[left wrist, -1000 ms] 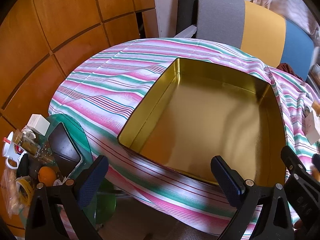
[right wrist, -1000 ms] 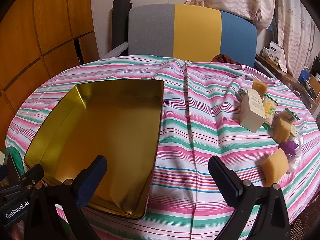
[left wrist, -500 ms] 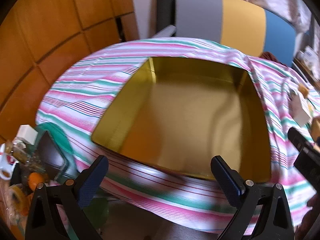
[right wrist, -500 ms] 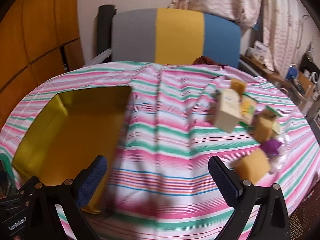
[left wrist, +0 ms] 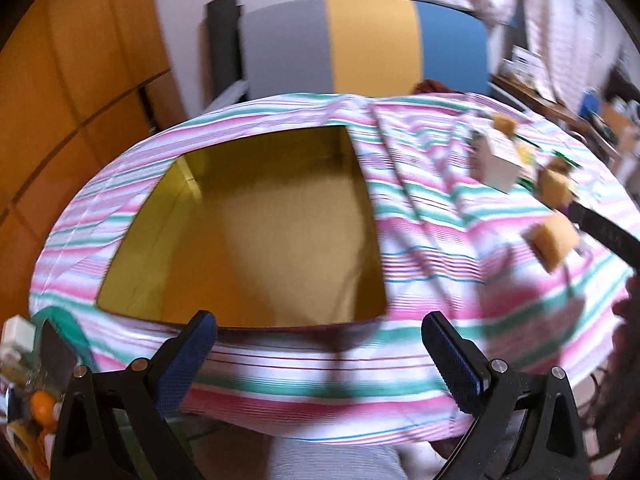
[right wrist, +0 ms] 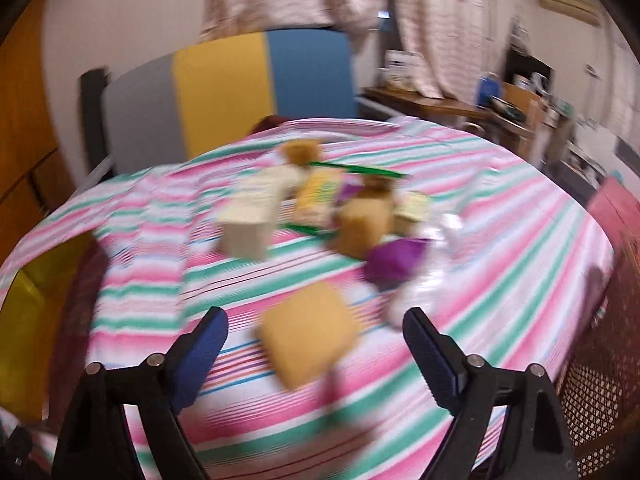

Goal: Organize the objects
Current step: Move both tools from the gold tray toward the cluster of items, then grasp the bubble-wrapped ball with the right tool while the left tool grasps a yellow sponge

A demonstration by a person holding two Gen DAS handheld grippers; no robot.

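Left wrist view: the left tongs point(left wrist: 318, 354) stand wide apart with nothing between them, hanging over the near edge of the round desk under its pink, green and white striped cloth point(left wrist: 280, 376). Just beyond them the large gold-coloured rectangular metal tin point(left wrist: 256, 240) lies open and empty on the cloth. Nothing has gone into it, so the sorting looks barely begun. The loose items sit in a cluster well to the right of the tin, among them a cream cardboard box point(left wrist: 498, 162) and a tan sponge-like block point(left wrist: 554, 242).

Right wrist view, much blurred: the right tongs point(right wrist: 316, 346) are closing, yet their blue pads do not touch anything. The tan block point(right wrist: 308, 340) lies on the cloth between them and a little ahead. Behind it wait the cream box point(right wrist: 256, 216), a purple wrapped piece point(right wrist: 394, 258) and other small packets. All of it remains to be moved, probably into the tin.
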